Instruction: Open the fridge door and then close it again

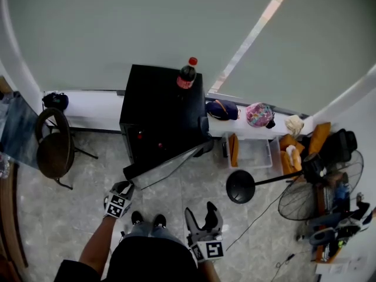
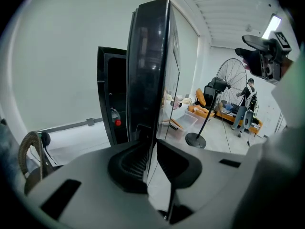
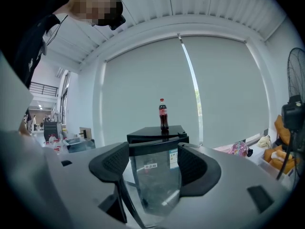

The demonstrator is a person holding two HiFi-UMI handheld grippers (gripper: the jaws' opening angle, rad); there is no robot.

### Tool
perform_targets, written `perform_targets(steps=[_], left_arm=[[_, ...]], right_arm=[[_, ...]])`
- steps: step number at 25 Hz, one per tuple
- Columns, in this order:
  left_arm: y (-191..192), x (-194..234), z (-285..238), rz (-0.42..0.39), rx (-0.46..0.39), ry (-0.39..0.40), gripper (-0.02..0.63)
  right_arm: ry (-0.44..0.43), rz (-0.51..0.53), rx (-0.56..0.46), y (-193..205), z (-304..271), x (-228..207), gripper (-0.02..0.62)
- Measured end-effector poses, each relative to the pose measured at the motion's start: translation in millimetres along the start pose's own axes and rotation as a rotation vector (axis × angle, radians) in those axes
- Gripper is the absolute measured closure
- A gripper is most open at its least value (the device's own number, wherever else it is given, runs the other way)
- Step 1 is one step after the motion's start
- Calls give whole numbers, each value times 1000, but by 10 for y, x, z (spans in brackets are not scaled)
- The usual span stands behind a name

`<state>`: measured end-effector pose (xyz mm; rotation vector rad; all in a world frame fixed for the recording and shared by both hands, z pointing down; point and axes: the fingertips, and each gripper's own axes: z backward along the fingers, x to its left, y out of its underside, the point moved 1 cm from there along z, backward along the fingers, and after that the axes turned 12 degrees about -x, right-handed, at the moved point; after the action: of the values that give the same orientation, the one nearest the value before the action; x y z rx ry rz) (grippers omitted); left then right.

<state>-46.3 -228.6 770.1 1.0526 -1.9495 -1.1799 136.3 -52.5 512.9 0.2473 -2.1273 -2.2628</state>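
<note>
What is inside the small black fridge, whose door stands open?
A bottle with a red cap shows inside the small black fridge; its glass-fronted door and top hide the rest.

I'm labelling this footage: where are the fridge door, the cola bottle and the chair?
fridge door (image 1: 167, 166), head view, on its glass front.
cola bottle (image 1: 187, 74), head view, on its dark body.
chair (image 1: 54, 153), head view, on its seat.
</note>
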Motion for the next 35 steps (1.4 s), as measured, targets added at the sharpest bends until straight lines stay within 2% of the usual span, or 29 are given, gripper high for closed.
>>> perform_targets(steps=[5, 9, 16, 25, 35], left_arm=[[38, -119, 60, -4, 1, 6, 552], [43, -201, 86, -12, -2, 7, 555], [72, -374, 127, 1, -5, -26, 557], [128, -572, 156, 27, 1, -107, 557], [188, -863, 186, 72, -8, -227, 555]], right_arm=[[3, 26, -22, 36, 40, 113, 286], [31, 8, 14, 110, 103, 186, 311], [-1, 29, -4, 43, 126, 178, 345], [-93, 27, -41, -61, 113, -40, 390], [-150, -25, -61, -164, 257, -564, 475]])
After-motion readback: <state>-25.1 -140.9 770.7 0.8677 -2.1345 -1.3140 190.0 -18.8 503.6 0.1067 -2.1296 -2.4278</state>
